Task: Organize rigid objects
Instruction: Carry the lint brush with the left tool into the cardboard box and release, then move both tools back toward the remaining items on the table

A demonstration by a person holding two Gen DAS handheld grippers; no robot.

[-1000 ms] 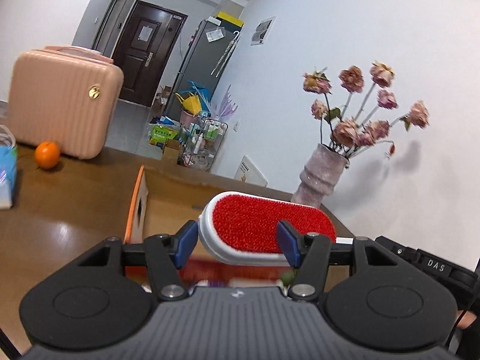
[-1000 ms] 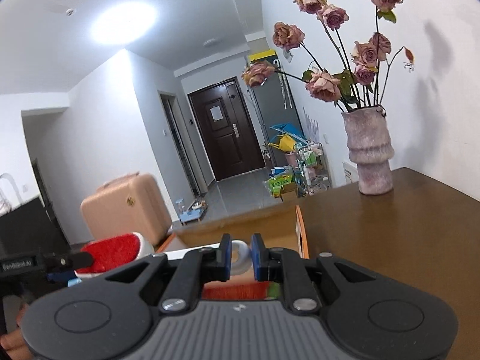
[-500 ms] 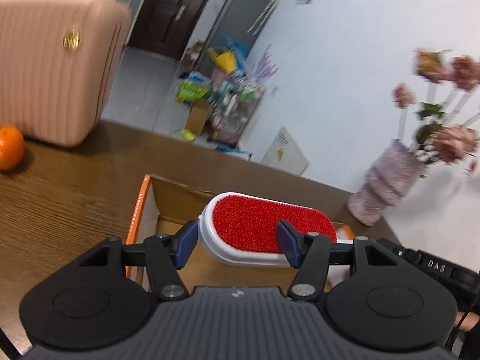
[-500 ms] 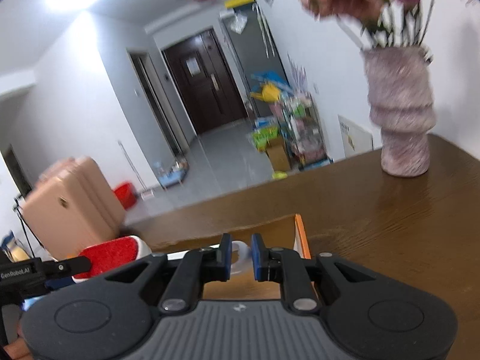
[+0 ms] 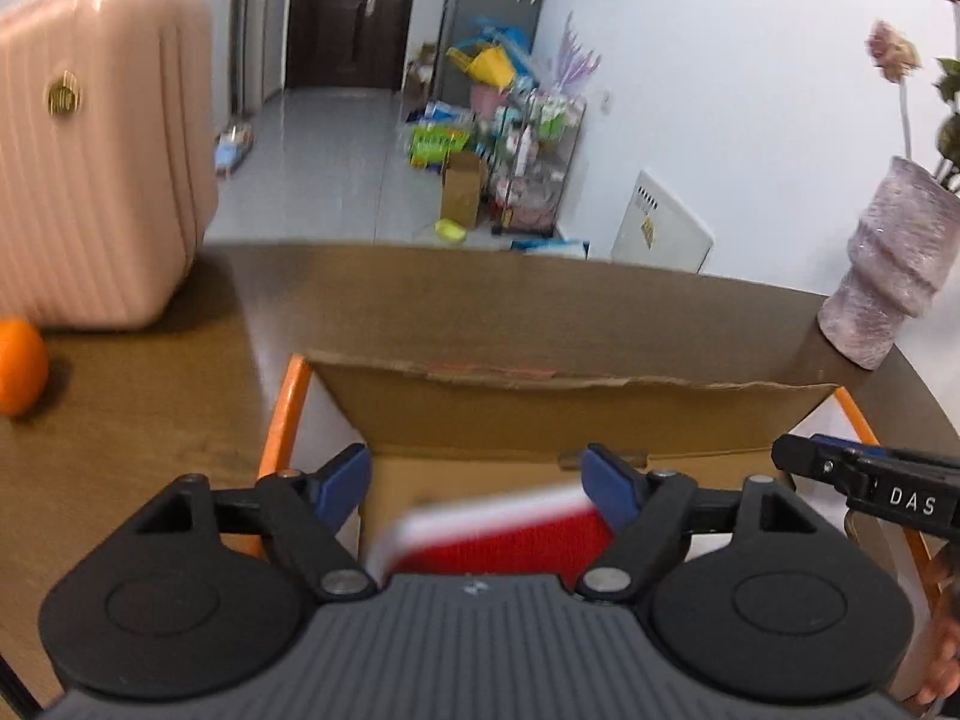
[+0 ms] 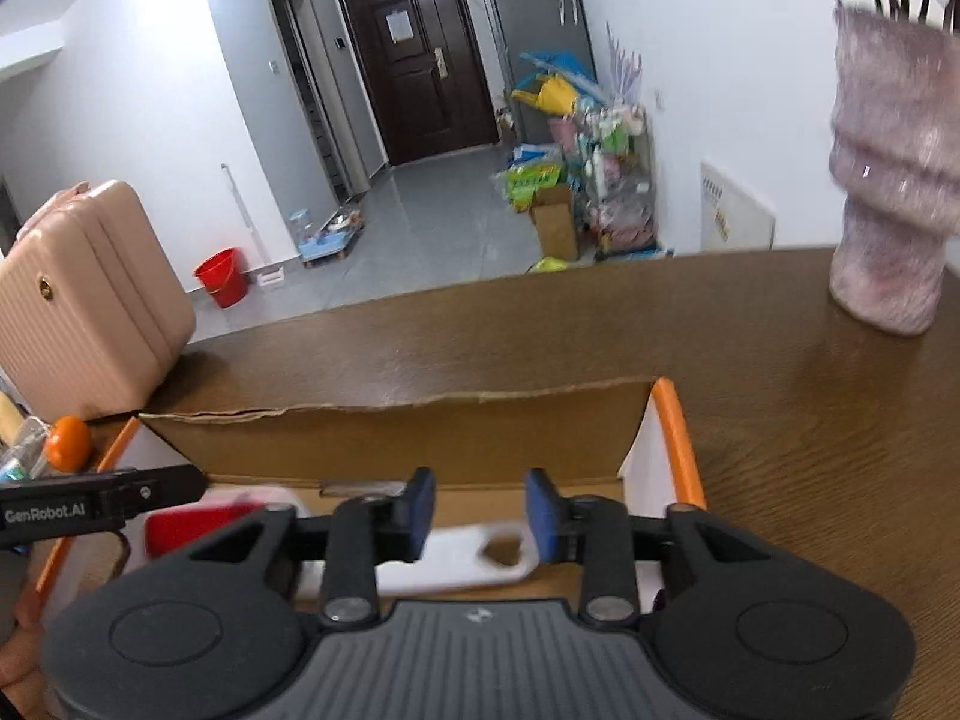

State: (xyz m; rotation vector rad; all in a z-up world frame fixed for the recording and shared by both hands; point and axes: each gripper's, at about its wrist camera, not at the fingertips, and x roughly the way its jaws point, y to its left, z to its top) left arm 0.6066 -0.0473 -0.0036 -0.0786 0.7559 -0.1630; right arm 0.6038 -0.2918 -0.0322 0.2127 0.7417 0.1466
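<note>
A red and white lint brush (image 5: 498,534) lies blurred inside the open cardboard box (image 5: 570,414), below my left gripper (image 5: 480,483), which is open above the box. In the right wrist view the brush's red head (image 6: 192,525) and white handle (image 6: 474,558) lie on the box floor (image 6: 390,426). My right gripper (image 6: 480,513) is open just above the handle. Both grippers are empty.
The box has orange-edged flaps (image 6: 678,438) and stands on a brown wooden table (image 6: 810,450). A pink suitcase (image 5: 90,180) and an orange (image 5: 18,366) are at the left. A purple vase (image 6: 894,216) with flowers stands at the right.
Both grippers have opened and let go of the lint brush, which has dropped into the box. Both cameras have tilted down toward the box.
</note>
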